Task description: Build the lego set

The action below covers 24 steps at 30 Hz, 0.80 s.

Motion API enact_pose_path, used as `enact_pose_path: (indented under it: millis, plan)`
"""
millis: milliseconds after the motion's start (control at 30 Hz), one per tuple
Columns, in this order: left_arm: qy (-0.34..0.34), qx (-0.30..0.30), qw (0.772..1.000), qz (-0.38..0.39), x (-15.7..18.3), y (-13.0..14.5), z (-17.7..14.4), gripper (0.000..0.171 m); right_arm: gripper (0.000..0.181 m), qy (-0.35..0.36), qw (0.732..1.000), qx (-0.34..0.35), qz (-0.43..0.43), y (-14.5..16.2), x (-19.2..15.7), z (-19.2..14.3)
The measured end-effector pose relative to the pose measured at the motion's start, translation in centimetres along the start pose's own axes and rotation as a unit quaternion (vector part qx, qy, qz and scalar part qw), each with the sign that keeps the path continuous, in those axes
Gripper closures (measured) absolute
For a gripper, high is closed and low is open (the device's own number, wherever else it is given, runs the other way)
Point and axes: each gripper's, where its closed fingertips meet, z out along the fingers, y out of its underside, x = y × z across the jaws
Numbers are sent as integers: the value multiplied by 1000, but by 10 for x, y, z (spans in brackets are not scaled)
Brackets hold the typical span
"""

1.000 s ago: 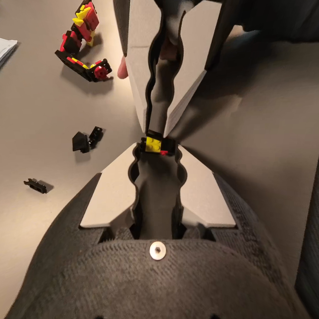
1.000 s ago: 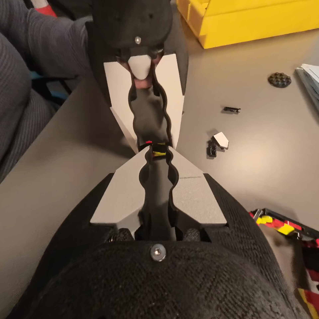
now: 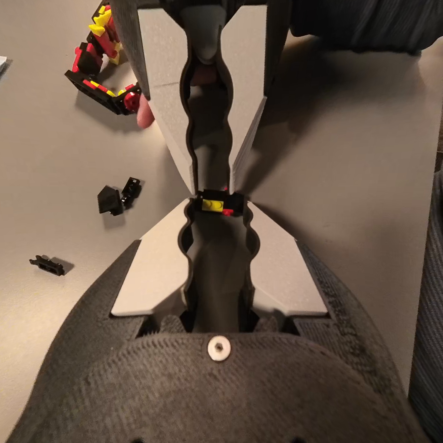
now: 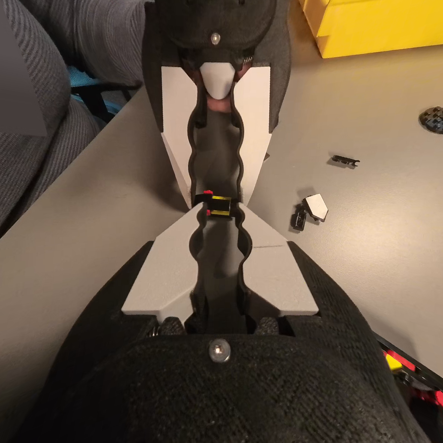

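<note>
Lego sub-assembly (image 3: 219, 203), black with a yellow plate and a small red stud, sits pinched between both grippers at once, held above the table (image 3: 335, 191). Left gripper (image 3: 219, 206): fingers nearly closed, tips clamped on the piece from 6 o'clock. Right gripper (image 4: 218, 207): likewise narrowed onto the same piece; in the left wrist view it comes in from 12 o'clock, tip to tip with the left.

Handling, as judgement: very light, rigid plastic, glossy and so slippery against the finger faces. The joints are friction-fit only; a twist or a side load could pop the red stud or split the layers. Best held on the flat black side faces, squeezing square across, with pressing force in line with the studs.

Elsewhere: the larger red-yellow-black build (image 3: 105, 79) lies at 10 o'clock in the left wrist view. Two loose black parts (image 3: 117, 200) touch one another at 9 o'clock, and a thin black clip (image 3: 48, 265) lies at 8 o'clock, well apart. Yellow bin (image 4: 374, 28) at 1 o'clock in the right wrist view.
</note>
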Motion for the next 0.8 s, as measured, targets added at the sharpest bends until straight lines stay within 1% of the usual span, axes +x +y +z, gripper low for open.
enact_pose_path:
  millis: [100, 167, 233, 300, 400, 467, 533, 667, 800]
  plan:
    - [4, 1, 1000, 1, 0, 0, 0, 132, 149, 4, 1000, 9, -5, -2, 0, -3]
    - [12, 3, 1000, -3, 1, 0, -1, 132, 139, 22, 999, 27, -26, -6, 1, -8]
    - [22, 11, 1000, -10, 0, -2, -4, 132, 129, 60, 995, 43, -70, -13, 2, -14]
    - [35, 29, 999, -19, -1, -5, -10, 132, 122, 120, 982, 35, -144, -15, 3, -17]
    - [74, 58, 995, -38, 1, -10, -20, 132, 123, 216, 937, 31, -272, -23, 3, -15]
    - [99, 81, 991, -47, 4, -15, -26, 132, 126, 248, 908, 21, -337, -24, -2, -9]
    - [121, 99, 986, -53, 6, -19, -32, 132, 129, 268, 886, 12, -379, -25, -6, -4]
    - [154, 117, 979, -62, 12, -23, -37, 132, 130, 283, 863, 0, -419, -28, -9, 3]
    - [171, 123, 975, -67, 15, -26, -38, 132, 141, 299, 853, -2, -427, -29, -6, 3]
